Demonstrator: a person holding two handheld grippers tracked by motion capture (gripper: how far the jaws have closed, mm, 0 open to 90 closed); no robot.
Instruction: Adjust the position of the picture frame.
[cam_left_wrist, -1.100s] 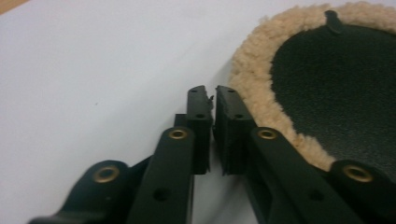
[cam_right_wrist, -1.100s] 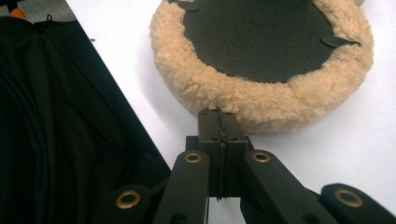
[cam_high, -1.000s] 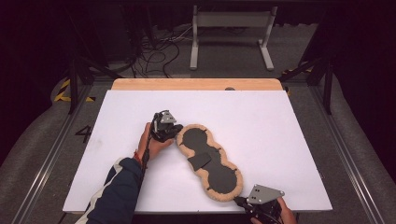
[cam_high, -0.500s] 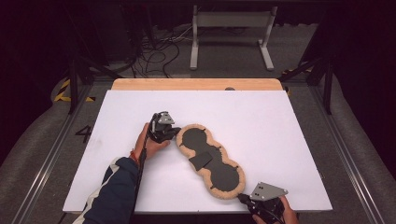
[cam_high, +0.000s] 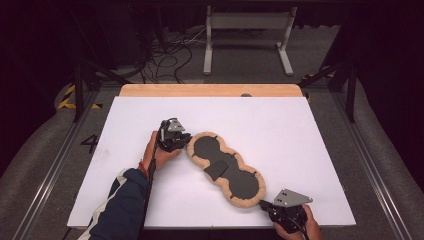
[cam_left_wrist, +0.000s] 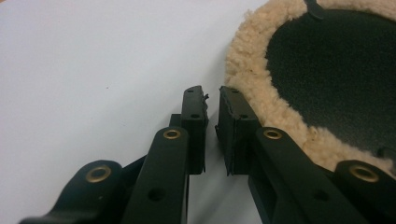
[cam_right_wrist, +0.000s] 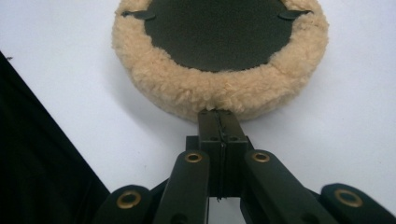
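Fleece-edged pad (cam_high: 226, 168), peanut-shaped with a dark centre, lies diagonally in the middle of the white surface (cam_high: 280, 125). The left gripper (cam_high: 185, 142) rests at its upper-left end; its jaws have just been opening, a narrow gap with nothing between. The right gripper (cam_high: 266, 205) has its jaws pressed together, pinching the fleece rim at the near end.

The fleece pad (cam_high: 225, 169) at the middle of the table has a tan, woolly rim around two flat black rounds, with a black flap across its waist. It lies on a plain white sheet (cam_high: 300, 135) — pale wood shows along the far edge. Both grippers (cam_high: 175, 142) (cam_high: 265, 205) are black with brass rivets; the near-left sleeve (cam_high: 122, 205) is navy with white and red stripes.
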